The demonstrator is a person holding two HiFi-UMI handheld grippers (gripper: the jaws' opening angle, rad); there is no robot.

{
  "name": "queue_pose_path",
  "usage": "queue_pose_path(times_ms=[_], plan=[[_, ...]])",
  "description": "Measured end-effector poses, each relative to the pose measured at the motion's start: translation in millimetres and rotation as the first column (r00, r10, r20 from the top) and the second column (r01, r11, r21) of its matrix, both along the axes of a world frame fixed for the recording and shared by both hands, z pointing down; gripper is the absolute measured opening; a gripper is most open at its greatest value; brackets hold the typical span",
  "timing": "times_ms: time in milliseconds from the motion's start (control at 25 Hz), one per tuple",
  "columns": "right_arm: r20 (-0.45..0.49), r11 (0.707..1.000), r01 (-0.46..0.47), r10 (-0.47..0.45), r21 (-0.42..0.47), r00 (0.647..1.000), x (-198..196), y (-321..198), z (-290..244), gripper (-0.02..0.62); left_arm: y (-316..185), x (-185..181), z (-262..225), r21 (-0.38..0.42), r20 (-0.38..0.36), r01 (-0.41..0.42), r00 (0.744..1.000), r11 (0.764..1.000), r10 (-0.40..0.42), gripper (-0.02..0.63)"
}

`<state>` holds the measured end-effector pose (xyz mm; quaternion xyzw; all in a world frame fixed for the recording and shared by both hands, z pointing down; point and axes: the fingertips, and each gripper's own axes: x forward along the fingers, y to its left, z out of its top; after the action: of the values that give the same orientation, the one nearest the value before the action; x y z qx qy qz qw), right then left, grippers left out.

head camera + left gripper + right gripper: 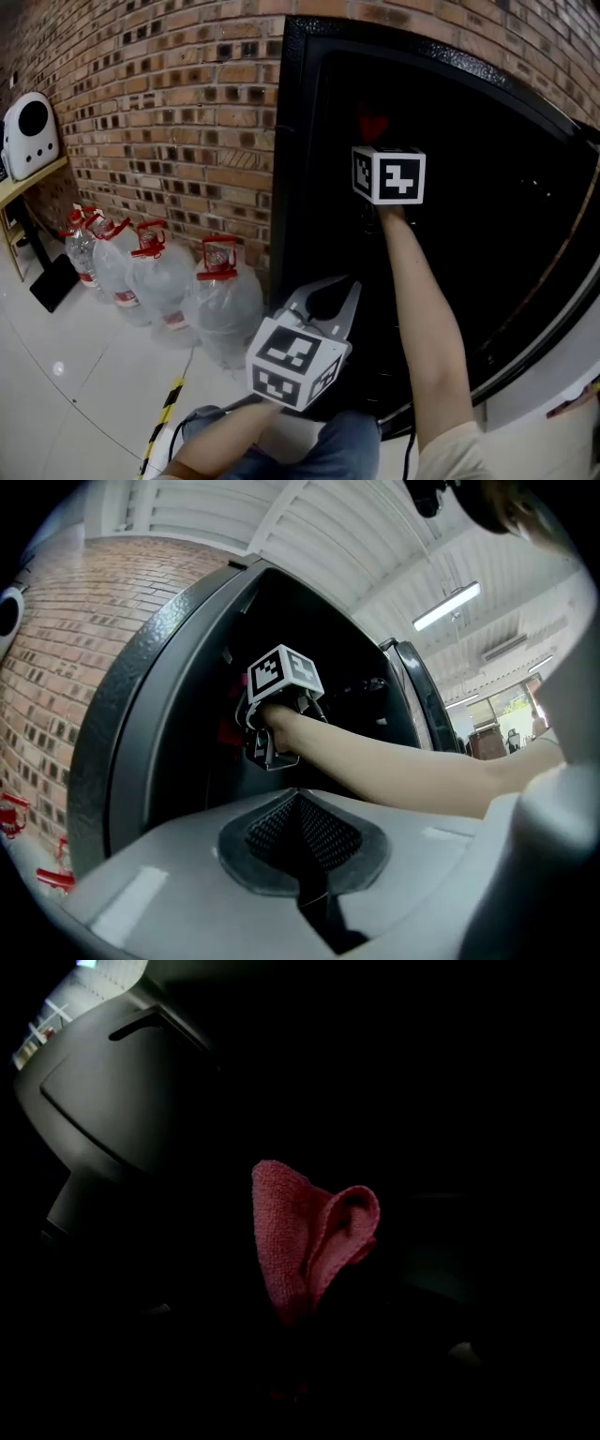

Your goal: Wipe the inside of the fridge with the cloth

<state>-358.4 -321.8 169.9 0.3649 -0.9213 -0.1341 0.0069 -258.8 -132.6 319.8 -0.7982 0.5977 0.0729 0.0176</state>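
Firstly, a row of large clear bottles (159,281) with red caps stands on the floor (66,375) against the brick wall (169,103) (their fill level is not discernible). Next, the left gripper (300,808) is outside the fridge (309,66), low before its front, with its jaws closed together and nothing between them. The fridge is a black cabinet with a dark interior, and the only item visible in it is the cloth. The right gripper (287,1324) reaches into the upper part of that interior, jaws pinched on the red cloth (305,1237), which stands up folded from between them. Whether the cloth touches an inner surface cannot be determined.
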Motion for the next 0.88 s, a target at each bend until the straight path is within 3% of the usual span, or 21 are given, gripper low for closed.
queue_pose_path(times_ms=[200, 360, 560, 880], plan=[[-0.016, 0.995, -0.089, 0.090, 0.038, 0.996, 28, -13, -6, 0.066, 5, -4, 0, 0.009, 0.000, 0.002, 1.000, 1.000, -0.002, -0.023], [-0.011, 0.973, -0.224, 0.225, 0.056, 0.974, 85, -27, -10, 0.067, 2, 2, 2, 0.013, -0.021, -0.022, 1.000, 1.000, 0.022, -0.023], [0.012, 0.941, -0.337, 0.337, 0.014, 0.941, 149, -42, -7, 0.067, -5, 15, 6, 0.013, -0.044, -0.076, 0.996, 0.997, 0.076, -0.023], [0.005, 0.928, -0.371, 0.371, -0.030, 0.929, 176, -44, 3, 0.067, -6, 16, 6, 0.008, -0.067, -0.095, 0.993, 0.995, 0.096, -0.023]])
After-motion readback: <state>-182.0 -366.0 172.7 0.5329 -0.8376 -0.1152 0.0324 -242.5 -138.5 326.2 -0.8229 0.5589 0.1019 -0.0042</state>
